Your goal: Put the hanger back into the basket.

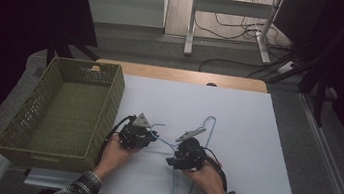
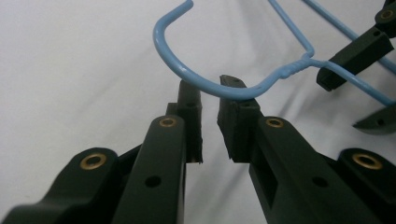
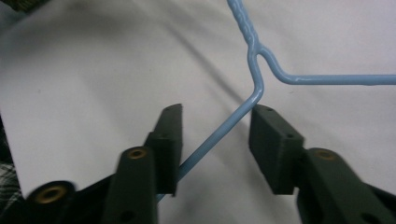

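A blue wire hanger [image 1: 209, 132] lies flat on the white board [image 1: 248, 152]. Its hook [image 2: 173, 60] points toward the left gripper [image 1: 153, 136]. In the left gripper view the hook's wire crosses the tips of the left gripper [image 2: 209, 91], whose jaws stand a narrow gap apart and do not clamp it. The right gripper [image 1: 172, 146] straddles one sloping arm of the hanger [image 3: 219, 133] just below the twisted neck [image 3: 245, 23]. The jaws of the right gripper [image 3: 217, 112] are wide apart, with the wire running between them close to the left jaw.
A green woven basket [image 1: 108, 104] stands at the board's left edge, close to the left hand. The wooden table edge [image 1: 183, 76] shows beyond the board. A desk frame and cables [image 1: 229, 29] sit on the floor behind.
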The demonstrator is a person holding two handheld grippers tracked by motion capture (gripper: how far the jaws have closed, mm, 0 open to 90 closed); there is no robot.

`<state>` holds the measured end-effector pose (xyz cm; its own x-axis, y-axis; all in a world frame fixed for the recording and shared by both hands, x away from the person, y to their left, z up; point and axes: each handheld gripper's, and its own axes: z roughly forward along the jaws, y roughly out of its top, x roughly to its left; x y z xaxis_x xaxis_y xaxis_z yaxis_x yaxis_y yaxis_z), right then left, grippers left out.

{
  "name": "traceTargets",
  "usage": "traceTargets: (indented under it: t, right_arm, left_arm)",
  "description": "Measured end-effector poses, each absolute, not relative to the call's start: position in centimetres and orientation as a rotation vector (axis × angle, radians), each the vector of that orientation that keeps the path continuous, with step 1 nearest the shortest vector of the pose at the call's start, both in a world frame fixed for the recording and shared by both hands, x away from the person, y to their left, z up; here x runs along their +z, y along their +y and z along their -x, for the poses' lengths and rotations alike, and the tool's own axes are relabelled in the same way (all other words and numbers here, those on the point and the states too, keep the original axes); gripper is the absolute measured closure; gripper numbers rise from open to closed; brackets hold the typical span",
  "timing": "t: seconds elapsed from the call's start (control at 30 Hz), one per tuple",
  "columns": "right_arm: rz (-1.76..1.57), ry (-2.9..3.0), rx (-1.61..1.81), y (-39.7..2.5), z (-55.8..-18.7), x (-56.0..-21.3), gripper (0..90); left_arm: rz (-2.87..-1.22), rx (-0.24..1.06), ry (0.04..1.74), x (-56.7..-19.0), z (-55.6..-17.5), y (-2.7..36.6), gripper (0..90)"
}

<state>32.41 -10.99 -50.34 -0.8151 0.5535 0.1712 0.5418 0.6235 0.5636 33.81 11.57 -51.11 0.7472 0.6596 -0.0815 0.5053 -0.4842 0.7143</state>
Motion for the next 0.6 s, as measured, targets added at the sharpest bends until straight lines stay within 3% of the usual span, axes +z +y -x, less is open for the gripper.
traceTargets:
  t: [0.13, 0.3, 0.47, 0.6]
  right_arm:
    - [-1.020, 2.809, 0.983, -11.2, -32.4, -49.9, 67.4]
    - [-1.112, 2.769, 1.055, -12.1, -32.6, -48.6, 85.9]
    - [-1.041, 2.702, 1.098, -12.7, -32.5, -46.8, 86.5]
    - [-1.044, 2.687, 1.132, -13.2, -32.7, -46.2, 86.6]
  left_arm:
    - [-2.185, 0.260, 0.851, -50.8, -33.6, 11.5, 76.9]
    - [-2.188, 0.271, 0.914, -50.9, -33.8, 12.2, 72.4]
    - [-2.145, 0.270, 0.959, -50.5, -34.0, 13.1, 66.8]
    - [-2.099, 0.247, 0.913, -49.4, -33.7, 13.2, 57.0]
